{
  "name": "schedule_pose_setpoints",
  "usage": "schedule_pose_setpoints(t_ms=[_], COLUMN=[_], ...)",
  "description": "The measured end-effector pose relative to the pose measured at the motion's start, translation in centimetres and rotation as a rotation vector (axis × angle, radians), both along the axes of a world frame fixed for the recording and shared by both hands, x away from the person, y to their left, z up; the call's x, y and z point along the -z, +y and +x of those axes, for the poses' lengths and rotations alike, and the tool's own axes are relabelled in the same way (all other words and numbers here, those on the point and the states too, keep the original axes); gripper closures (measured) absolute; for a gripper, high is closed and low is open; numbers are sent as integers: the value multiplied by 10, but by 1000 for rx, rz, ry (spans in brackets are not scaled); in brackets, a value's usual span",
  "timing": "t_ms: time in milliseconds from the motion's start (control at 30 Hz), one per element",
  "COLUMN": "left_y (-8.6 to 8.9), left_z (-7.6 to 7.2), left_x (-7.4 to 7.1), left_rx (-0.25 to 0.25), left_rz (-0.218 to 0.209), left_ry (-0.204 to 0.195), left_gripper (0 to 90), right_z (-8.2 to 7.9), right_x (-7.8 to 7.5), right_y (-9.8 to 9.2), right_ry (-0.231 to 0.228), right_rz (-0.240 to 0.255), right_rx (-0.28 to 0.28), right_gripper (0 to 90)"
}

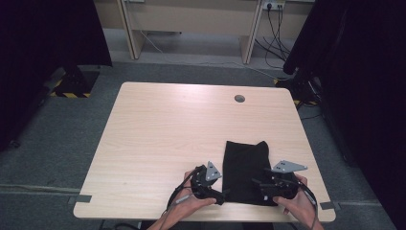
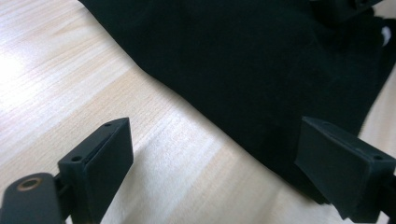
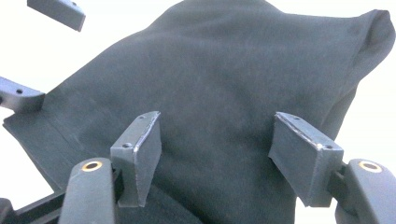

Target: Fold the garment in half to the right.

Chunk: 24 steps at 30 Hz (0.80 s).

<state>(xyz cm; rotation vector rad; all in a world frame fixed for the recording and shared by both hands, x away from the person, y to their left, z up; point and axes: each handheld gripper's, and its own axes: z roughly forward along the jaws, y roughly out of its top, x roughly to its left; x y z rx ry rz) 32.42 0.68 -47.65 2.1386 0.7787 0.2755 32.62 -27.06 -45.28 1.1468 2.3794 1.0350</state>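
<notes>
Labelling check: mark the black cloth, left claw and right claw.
black cloth (image 1: 245, 167), high view, middle of the fabric.
left claw (image 2: 212, 175), left gripper view, gap midway between its open jaws.
right claw (image 3: 215, 154), right gripper view, midway between its open jaws.

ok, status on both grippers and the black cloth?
Left gripper open at the black cloth's near left edge. Right gripper open over its near right part. Cloth folded flat on the table. Nothing in the way.

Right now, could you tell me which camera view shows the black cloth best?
The high view: the whole black cloth lies folded on the table between both grippers. The left gripper view shows one edge; the right gripper view shows its surface close up.
</notes>
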Motion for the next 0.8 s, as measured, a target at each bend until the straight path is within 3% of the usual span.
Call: schedule_pose_setpoints(t_ms=[133, 267, 433, 567, 800], left_y=[11, 24, 47, 62, 83], left_z=[-2, -3, -5, -3, -7], left_x=[-4, -6, -4, -1, 5], left_rx=[3, 27, 18, -20, -55], left_rz=[-6, -24, -24, 24, 49], left_ry=[5, 16, 15, 0, 9], left_gripper=[96, 81, 75, 73, 44], right_z=[3, 9, 12, 17, 31], right_x=[-6, -4, 4, 10, 17], right_y=[2, 6, 10, 13, 24], right_ry=[-17, -2, 17, 26, -4], right_rz=[32, 44, 8, -24, -66], right_rx=[0, -7, -29, -35, -73], right_gripper=[298, 264, 200, 182, 159])
